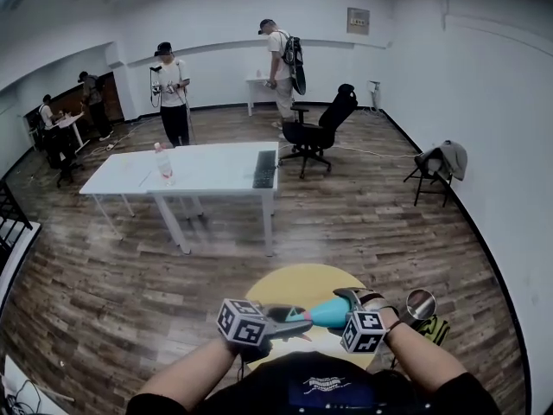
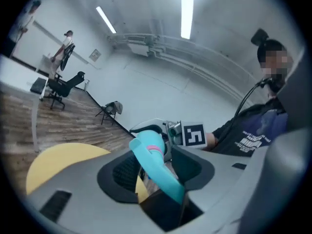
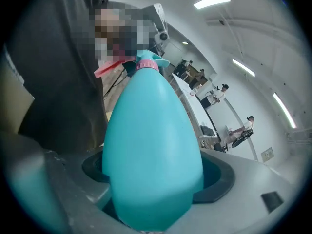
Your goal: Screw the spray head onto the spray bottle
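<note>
Teal plastic marks the middle of the head view: the spray bottle (image 1: pixel 328 315) lies nearly level between the two grippers, above the near edge of a round yellow table (image 1: pixel 298 282). The left gripper (image 1: pixel 298 321) reaches in from the left and the right gripper (image 1: pixel 347 311) from the right, both close to the person's chest. Farther off stands a long white table (image 1: pixel 207 167) on the wood floor (several people are busy along the far wall).

In the left gripper view, the spray head (image 2: pixel 163 172) runs slantwise between the jaws. They stand about half closed, and their dark pads (image 2: pixel 122 172) sit against either side of it. A pink collar (image 2: pixel 155 150) rings the far end of the spray head, where it meets the bottle, and the right gripper's marker cube (image 2: pixel 195 135) shows just beyond.

In the right gripper view, the jaws are spread wide and clamped on the fat lower body of the bottle, which fills the gap between them. The bottle tapers away to the pink collar. The spray head sits on the neck, with a red trigger (image 3: pixel 109 68) sticking out to one side.
</note>
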Available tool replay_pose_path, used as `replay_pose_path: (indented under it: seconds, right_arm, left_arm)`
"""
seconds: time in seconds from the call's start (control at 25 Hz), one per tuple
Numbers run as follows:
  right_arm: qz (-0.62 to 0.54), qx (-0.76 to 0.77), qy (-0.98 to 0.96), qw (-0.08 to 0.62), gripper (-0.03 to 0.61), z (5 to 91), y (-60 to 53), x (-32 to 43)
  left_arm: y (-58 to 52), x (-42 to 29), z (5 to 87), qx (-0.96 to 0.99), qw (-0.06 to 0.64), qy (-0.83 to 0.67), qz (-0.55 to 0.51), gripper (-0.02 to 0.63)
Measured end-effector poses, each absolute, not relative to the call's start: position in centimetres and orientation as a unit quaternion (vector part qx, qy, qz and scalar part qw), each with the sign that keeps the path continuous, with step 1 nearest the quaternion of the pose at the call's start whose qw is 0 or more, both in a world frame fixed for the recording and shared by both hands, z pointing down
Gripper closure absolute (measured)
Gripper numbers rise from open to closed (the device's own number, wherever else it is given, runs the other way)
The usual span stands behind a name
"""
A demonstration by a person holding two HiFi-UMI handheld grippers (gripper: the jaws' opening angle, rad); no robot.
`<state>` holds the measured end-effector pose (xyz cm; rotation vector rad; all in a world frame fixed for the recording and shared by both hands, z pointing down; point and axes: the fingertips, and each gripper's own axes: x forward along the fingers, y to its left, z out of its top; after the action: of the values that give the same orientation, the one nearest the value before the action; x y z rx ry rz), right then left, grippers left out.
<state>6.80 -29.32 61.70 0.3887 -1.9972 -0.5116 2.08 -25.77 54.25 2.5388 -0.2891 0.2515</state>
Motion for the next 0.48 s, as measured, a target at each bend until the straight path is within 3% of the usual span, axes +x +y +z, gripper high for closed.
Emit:
replay_pose_path:
  seconds: [0.16,0.28,0.44,0.48]
  right_arm:
    - [-0.222,0.147,-0.806,0.529,0.118,63.1,-29.0,7.9]
    - [-0.215,0.142,-0.803,0.537,0.118,63.8,-28.8,8.0]
    - [-0.172,0.135,-0.831,0.511,0.12,64.0,-28.4,7.9]
    - [-0.159,0.139,-0.837,0.505,0.12,64.0,-28.5,8.1]
  left_arm:
    - [-24.7,2.9,56.8,0.949,0.199,-0.099,0.222,0.377]
    - [-24.8,3.0,57.8,0.946,0.172,-0.107,0.255,0.376]
    - [-25.2,2.8,56.3,0.945,0.268,-0.113,0.15,0.352]
    - [-25.5,2.3,55.5,0.942,0.297,-0.116,0.104,0.312]
